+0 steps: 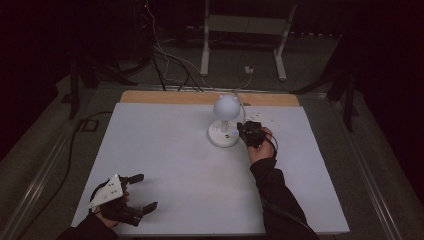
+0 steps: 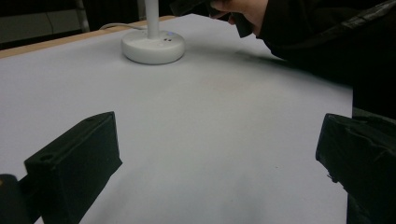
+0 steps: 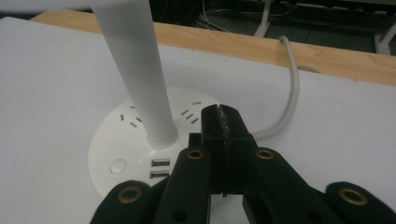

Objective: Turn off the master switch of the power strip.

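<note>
R grip at lamp base, L idle.
High: my left gripper [image 1: 134,196] sat spread at near edge, lamp [image 1: 224,125] mid-table. L view: jaws apart, empty. R view: my right gripper [image 3: 223,122] pinched together over base; hard push could tip lamp.

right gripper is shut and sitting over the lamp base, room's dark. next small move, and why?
Probably ease the shut right gripper down and left to press the round button on the lamp base. Its closed tips sit above the base's right side, beside the stem, short of that button. The left gripper rests open, far off.
</note>
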